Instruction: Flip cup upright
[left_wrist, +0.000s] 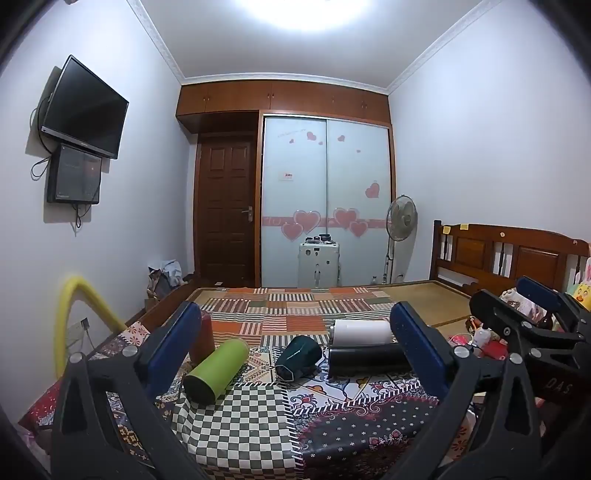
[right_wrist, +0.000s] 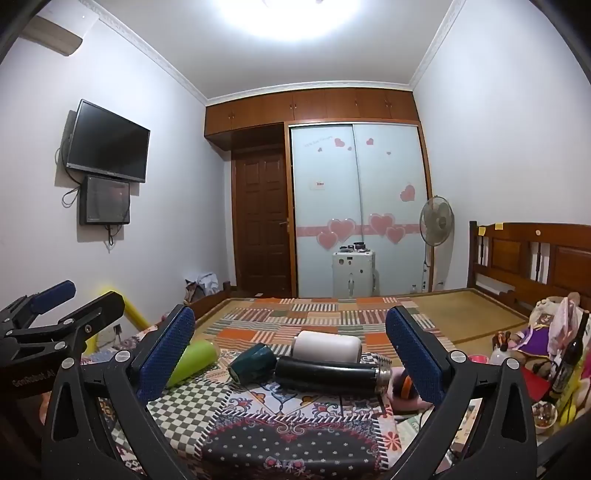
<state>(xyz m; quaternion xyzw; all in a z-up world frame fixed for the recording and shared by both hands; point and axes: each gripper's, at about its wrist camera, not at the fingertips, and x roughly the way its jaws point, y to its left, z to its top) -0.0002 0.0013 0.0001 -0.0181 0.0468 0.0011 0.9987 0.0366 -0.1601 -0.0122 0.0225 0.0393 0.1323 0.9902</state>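
Note:
A dark green cup (left_wrist: 298, 355) lies on its side on the patterned cloth, its mouth toward the near left; it also shows in the right wrist view (right_wrist: 253, 362). Beside it lie a lime green tumbler (left_wrist: 217, 369), a black flask (left_wrist: 367, 359) and a white cup (left_wrist: 364, 331), all on their sides. A dark red cup (left_wrist: 205, 338) stands behind my left finger. My left gripper (left_wrist: 295, 350) is open and empty, short of the cups. My right gripper (right_wrist: 291, 358) is open and empty, also short of them, to the right of the left one (right_wrist: 59, 310).
The cups lie on a table covered with patterned cloths (left_wrist: 258, 417), with a bed (left_wrist: 317, 306) behind. A bottle, toys and small items (right_wrist: 554, 354) crowd the right side. A yellow tube (left_wrist: 74, 317) arches at the left.

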